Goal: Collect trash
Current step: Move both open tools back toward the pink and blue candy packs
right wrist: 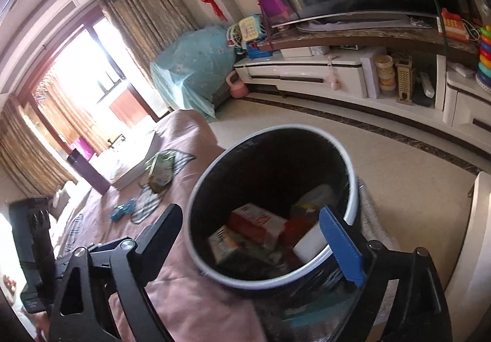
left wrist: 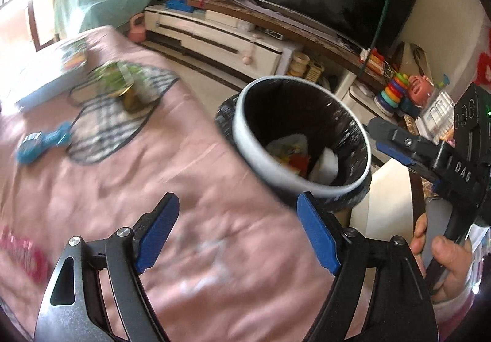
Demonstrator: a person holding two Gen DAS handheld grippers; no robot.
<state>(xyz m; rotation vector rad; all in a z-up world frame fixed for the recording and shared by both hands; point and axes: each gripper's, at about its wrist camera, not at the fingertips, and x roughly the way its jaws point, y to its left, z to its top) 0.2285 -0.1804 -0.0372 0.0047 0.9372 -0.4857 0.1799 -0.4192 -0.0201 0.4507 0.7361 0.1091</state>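
A round trash bin [left wrist: 245,145] with a white rim and black liner stands against the edge of a pink-covered table [left wrist: 184,176]. Inside it lie orange cartons [right wrist: 257,222] and a white piece. My left gripper [left wrist: 237,204] hangs open over the pink cloth just short of the bin, with nothing between its blue pads. My right gripper [right wrist: 251,214] is open above the bin's [right wrist: 196,250] mouth, empty. Its fingers [left wrist: 399,135] also show beside the bin's right rim. A green packet [left wrist: 122,81] and a small blue object [left wrist: 43,142] lie farther along the cloth.
A white flat box [left wrist: 46,75] and a purple box [right wrist: 89,173] sit at the table's far end. A person's hand [left wrist: 442,253] grips the right gripper's handle. A TV cabinet [right wrist: 307,75] with toys runs along the wall across tiled floor [right wrist: 399,176].
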